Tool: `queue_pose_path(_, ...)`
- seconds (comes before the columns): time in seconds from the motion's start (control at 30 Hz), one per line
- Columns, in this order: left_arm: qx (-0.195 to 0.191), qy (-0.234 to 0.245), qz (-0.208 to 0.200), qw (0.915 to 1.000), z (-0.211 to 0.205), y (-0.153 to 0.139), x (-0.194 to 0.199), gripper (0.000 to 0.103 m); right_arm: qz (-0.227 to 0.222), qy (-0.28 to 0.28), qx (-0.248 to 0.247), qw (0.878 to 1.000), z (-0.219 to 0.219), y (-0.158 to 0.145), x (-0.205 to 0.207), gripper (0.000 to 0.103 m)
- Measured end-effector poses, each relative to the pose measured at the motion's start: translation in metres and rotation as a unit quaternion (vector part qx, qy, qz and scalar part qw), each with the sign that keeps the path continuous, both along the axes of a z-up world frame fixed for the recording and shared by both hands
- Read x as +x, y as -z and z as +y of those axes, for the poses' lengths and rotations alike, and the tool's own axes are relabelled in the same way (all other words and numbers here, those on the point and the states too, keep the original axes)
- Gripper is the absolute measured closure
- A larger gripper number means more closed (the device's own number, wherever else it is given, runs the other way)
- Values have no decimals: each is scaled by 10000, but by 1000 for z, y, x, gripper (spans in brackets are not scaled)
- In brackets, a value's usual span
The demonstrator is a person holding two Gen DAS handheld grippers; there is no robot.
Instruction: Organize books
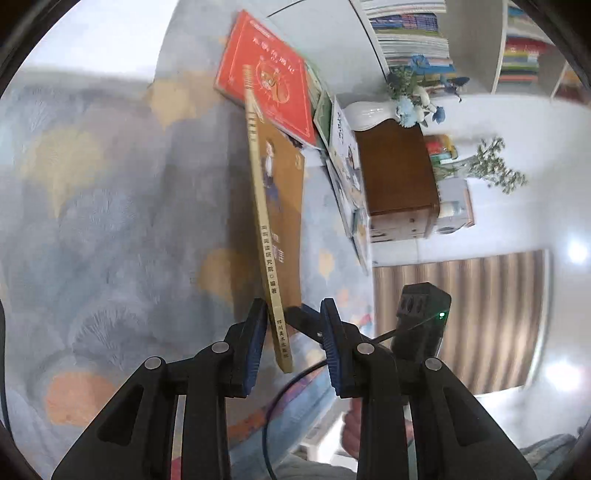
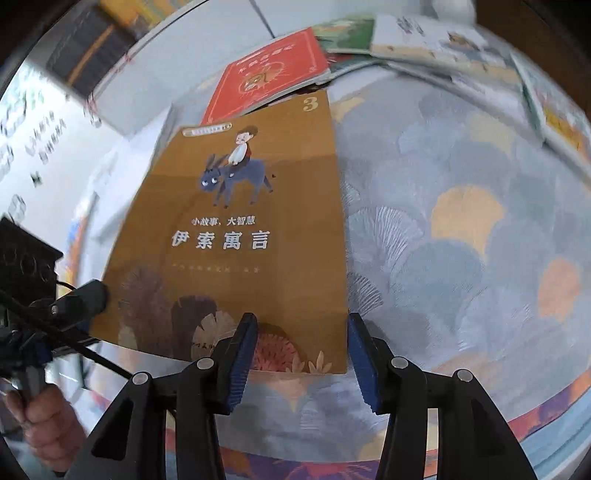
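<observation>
A brown book (image 1: 277,192) with a boy on a donkey on its cover (image 2: 240,229) is raised off the patterned carpet (image 2: 443,221). Its far end overlaps a red book (image 1: 266,74) (image 2: 266,74). My left gripper (image 1: 293,314) takes it spine-on at the near end. The carpet-side pad (image 1: 255,350) touches the book, while the other pad (image 1: 332,350) stands apart from the cover. My right gripper (image 2: 301,321) hangs open over the cover's near right corner, clamping nothing. One left finger (image 2: 81,301) shows at the book's left edge.
Several more books (image 2: 424,40) lie beyond the red one and lean against a wooden cabinet (image 1: 395,170) bearing a white vase (image 1: 369,112). A bookshelf (image 1: 410,29) stands further back. A person's hand (image 2: 40,424) holds the left gripper's handle.
</observation>
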State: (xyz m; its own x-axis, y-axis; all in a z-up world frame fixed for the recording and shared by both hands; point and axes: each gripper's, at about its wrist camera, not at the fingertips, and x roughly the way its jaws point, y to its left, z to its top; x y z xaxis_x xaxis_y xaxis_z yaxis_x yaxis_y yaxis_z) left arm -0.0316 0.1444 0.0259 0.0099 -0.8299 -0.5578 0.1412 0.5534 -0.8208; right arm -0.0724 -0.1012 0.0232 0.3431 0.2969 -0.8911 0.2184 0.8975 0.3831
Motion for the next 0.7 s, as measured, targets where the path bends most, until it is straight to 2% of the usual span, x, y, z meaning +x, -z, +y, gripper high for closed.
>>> queue_pose_path(0.07, 612, -17, -179, 9980, -7, 2, 3, 94, 17, 188, 225, 9996, -3, 3, 1, 54)
queue_pose_path(0.1, 972, -9, -286, 9949, -14, 5, 3, 94, 8, 235, 276, 9993, -4, 4, 2, 54)
queue_pose_path(0.2, 1451, 46, -583, 9877, -30, 4, 0, 94, 6, 335, 342, 9989, -6, 5, 1, 54)
queue_pose_path(0.33, 1154, 201, -421, 9922, -44, 5, 4, 94, 38, 486, 622, 9969, -19, 6, -9, 51)
queue_pose_path(0.43, 539, 64, 41, 9985, -40, 6, 15, 94, 144, 629, 1085, 9920, -32, 5, -9, 51)
queue_pose_path(0.53, -123, -94, 573, 9982, -36, 8, 24, 94, 127, 944, 1861, 9779, -51, 9, -14, 47)
queue_pose_path(0.6, -440, -153, 803, 9957, -36, 8, 27, 94, 62, 1165, 2411, 9634, -65, 15, -18, 43)
queue_pose_path(0.7, -811, -255, 1128, 9900, -37, 10, 34, 94, 73, 1369, 3030, 9431, -74, 29, -20, 42)
